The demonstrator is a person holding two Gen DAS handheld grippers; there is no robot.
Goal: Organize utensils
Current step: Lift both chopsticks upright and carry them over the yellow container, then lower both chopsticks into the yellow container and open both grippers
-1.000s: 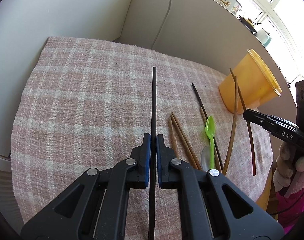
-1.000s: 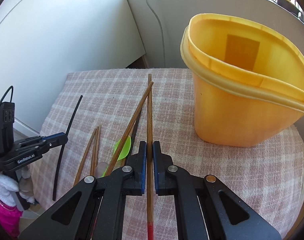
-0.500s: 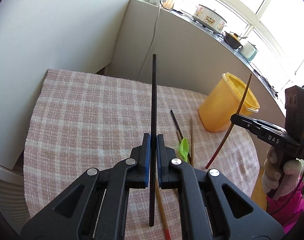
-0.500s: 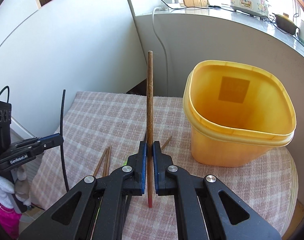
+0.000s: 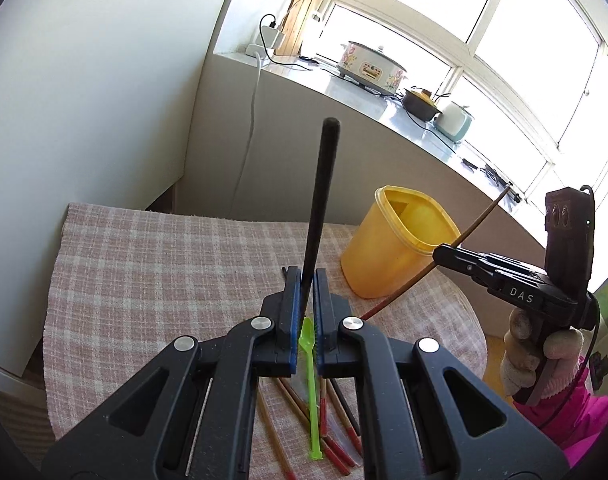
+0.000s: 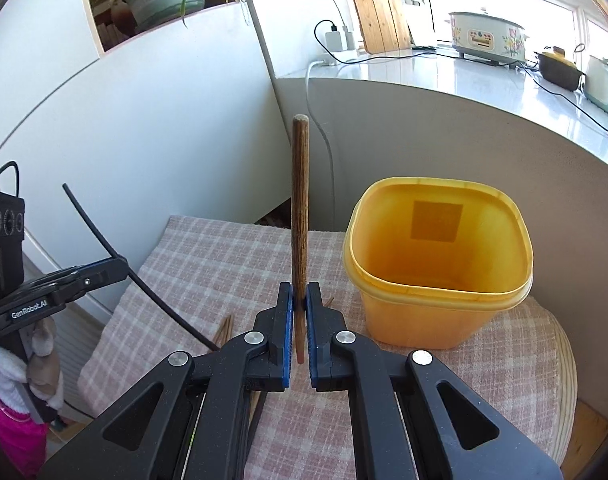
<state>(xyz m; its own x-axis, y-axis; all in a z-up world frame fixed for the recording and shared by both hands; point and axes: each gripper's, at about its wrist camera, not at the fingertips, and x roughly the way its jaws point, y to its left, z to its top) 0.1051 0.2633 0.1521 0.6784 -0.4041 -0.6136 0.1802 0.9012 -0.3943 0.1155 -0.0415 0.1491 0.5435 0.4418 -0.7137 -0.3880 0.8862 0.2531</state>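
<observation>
- Early in the job: tall yellow plastic container with a rounded-square rim [image 6: 437, 264] standing upright at the far right of the pink-and-white checked cloth on the tabletop [image 5: 152, 264], mouth open, nothing visible inside in either view.
- Left gripper [image 5: 304, 280] clamped tight on a long black chopstick [image 5: 321, 200], held near its lower part, thick end pointing up and away, clear of the cloth.
- Right gripper [image 6: 300, 296] pinched shut on a brown wooden chopstick with a red tip [image 6: 300, 216], red tip hanging just below the pads, shaft rising almost upright, lifted off the cloth just left of the container.
- Seen from the left wrist view, same brown stick slanting across in front of the container rim, not yet over the mouth and not inside.
- Both sticks picked up, then; neither dropped in. Judged as the carry-and-insert step, two pieces in hand at once.
- Left on the cloth: a lime-green plastic spoon [image 5: 309, 384], several more brown chopsticks with red tips [image 5: 339, 440] fanned out beside it, and at least one more dark stick among them; exact count hard to tell, much of the pile hidden under the gripper body.
- Something pale and translucent lying under the green spoon; cannot tell what.
- Most of the sorting still ahead: both held sticks to go in, then the loose pile near the front edge.
</observation>
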